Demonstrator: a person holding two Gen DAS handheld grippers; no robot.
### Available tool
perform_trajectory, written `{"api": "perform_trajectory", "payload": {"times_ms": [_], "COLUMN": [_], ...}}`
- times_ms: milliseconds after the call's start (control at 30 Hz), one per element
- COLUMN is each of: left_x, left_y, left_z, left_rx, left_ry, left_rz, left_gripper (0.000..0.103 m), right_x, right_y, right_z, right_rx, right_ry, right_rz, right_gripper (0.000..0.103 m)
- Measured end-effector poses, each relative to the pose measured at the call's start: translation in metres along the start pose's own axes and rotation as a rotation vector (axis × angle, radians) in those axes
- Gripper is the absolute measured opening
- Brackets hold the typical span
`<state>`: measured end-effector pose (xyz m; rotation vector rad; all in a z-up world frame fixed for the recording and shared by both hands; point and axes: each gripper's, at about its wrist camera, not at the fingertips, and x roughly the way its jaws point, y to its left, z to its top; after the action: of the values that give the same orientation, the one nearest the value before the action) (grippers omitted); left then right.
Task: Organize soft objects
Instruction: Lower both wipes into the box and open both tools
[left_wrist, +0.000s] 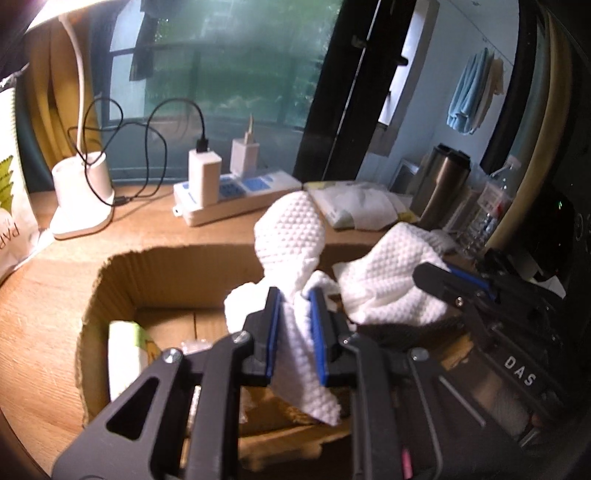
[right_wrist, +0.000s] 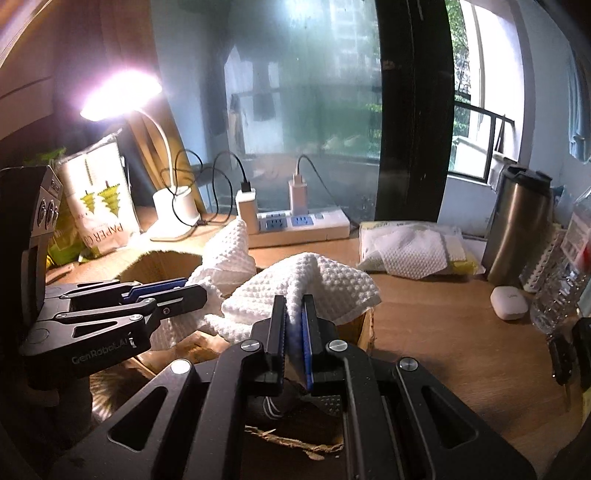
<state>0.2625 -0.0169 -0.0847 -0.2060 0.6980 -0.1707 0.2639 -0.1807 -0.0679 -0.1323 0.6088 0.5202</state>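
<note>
Both our hand-held grippers, left (left_wrist: 293, 325) and right (right_wrist: 294, 321), clamp one white cloth (left_wrist: 388, 280) above the cardboard box (left_wrist: 122, 266); the counter's far-edge cloths (right_wrist: 406, 251) remain.

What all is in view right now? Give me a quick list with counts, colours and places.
Textured cloth: one, white, held over the box by both grippers.
Cardboard box: one, brown, open, on the desk.
Wipes pack: one, white-yellow, right rear.
Power strip: one, white, two chargers plugged in.
Desk lamp: one, white, lit, left rear.
Paper bag: one, white-green, far left.
Tumbler: one, steel, right.
Earbud case: one, white, right.
Left gripper: black, shut on cloth.
Right gripper: black, shut on cloth.
</note>
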Motion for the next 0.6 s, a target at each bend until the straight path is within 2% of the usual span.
{"api": "perform_trajectory", "payload": {"times_ms": [433,600], "left_x": [0.023,0.022], "left_y": [-0.002,0.001], "left_z": [-0.011,-0.010], "left_rx": [0.000,-0.020], "left_ry": [0.108,0.110], "left_rz": [0.009,0.023], "left_gripper": [0.019,0.024], "right_x": [0.032,0.036], "right_y": [-0.002,-0.003], "right_z": [-0.012,-0.014], "right_rx": [0.011,0.022], "right_ry": [0.094,0.118], "right_rz": [-0.010,-0.023], "right_gripper": [0.008,0.008]}}
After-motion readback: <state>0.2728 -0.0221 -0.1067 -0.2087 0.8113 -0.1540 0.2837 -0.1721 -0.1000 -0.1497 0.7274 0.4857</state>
